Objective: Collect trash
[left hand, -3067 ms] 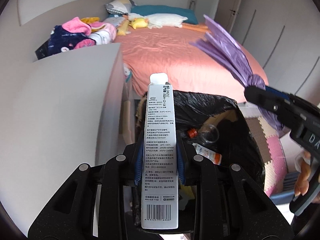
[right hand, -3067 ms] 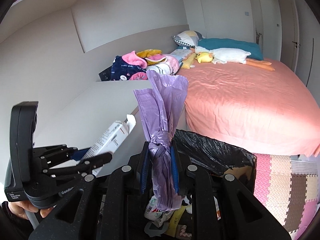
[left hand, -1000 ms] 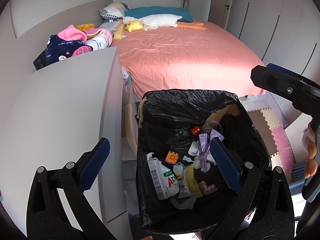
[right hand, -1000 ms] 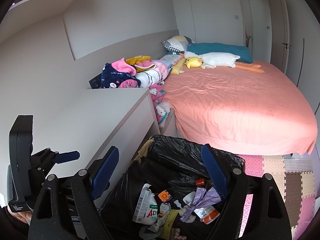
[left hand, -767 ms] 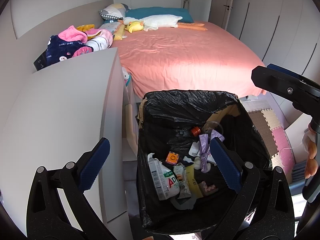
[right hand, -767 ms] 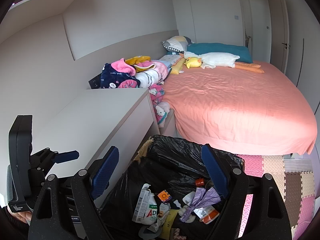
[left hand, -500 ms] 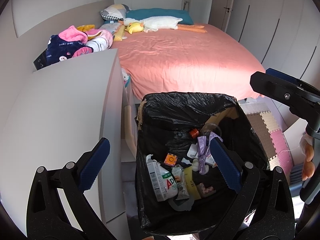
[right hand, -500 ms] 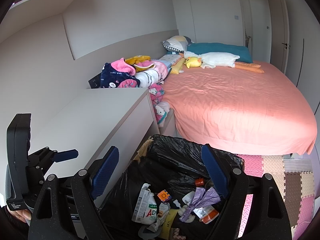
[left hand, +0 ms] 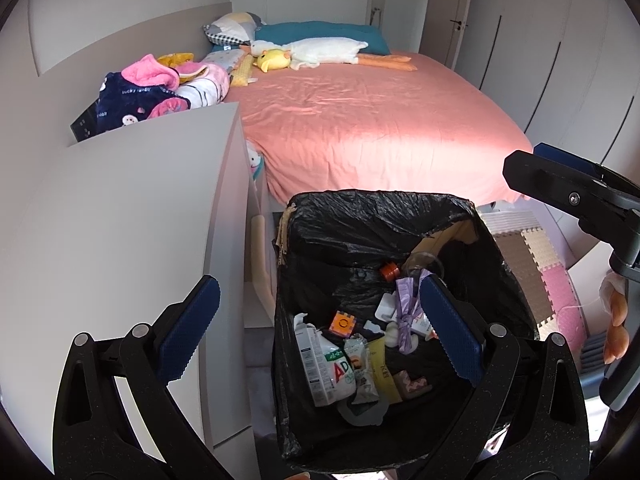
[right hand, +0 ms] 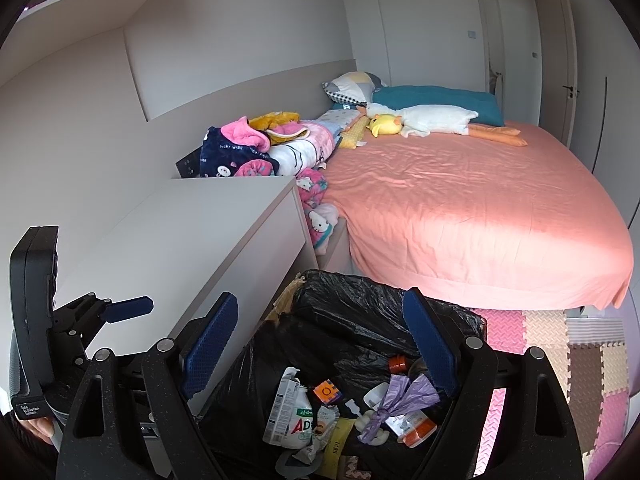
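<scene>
Trash, including a knotted purple bag (left hand: 406, 314) and a white box (left hand: 310, 354), lies in the black-lined bin (left hand: 360, 216) between the dresser (left hand: 120, 208) and bed (left hand: 372, 120), under the left gripper (left hand: 320, 334) and right gripper (right hand: 324, 344), both wide and empty.

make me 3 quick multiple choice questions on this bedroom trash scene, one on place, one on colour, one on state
1. Where does the purple knotted bag lie?
A. on the bed
B. inside the black-lined bin
C. on the cabinet

2. What colour is the bed sheet?
A. salmon pink
B. green
C. white

3. How do the left gripper and right gripper stand?
A. both clamp trash
B. one holds a box
C. both open and empty

Key: B, it rests among the trash in the liner; A, pink sheet in both views; C, nothing between either pair of fingers.
</scene>
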Demonstrator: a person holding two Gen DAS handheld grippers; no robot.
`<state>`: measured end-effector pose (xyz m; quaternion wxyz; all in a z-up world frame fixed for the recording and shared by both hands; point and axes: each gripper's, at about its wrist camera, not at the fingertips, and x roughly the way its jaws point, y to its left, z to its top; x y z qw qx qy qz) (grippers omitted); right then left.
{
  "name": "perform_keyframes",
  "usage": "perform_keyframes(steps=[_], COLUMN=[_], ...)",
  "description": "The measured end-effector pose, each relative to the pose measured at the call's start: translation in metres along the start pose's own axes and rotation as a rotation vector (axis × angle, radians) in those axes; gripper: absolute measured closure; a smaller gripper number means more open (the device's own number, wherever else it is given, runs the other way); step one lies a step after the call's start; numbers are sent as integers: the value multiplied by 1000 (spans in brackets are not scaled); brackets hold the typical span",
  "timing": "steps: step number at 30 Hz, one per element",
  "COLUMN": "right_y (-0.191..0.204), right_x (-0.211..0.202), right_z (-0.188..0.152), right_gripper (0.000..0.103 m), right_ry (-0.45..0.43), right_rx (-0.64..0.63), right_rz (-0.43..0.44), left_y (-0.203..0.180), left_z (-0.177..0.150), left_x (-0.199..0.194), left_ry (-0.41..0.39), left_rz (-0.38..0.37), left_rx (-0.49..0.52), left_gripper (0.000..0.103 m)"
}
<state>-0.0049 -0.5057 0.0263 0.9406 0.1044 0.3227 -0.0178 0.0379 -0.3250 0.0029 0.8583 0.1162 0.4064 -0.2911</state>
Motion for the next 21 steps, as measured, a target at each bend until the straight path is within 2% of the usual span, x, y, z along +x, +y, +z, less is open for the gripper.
perform_keyframes(steps=[4, 10, 17, 21], right_y=[0, -4, -7, -7], right_x=[0, -2, -5, -5], right_z=[0, 0, 3, 3], right_gripper=[18, 18, 18, 18], right_ry=[0, -2, -6, -5], right_rx=[0, 0, 3, 3], right_rz=[-1, -2, -6, -6], left_y=[-2, -6, -7, -8], left_z=[0, 0, 1, 0], left_x=[-2, -2, 1, 4], left_ry=[-12, -36, -12, 11], left_rz=[-1, 57, 57, 24], left_rx=[8, 13, 25, 26], left_gripper=[6, 6, 6, 6])
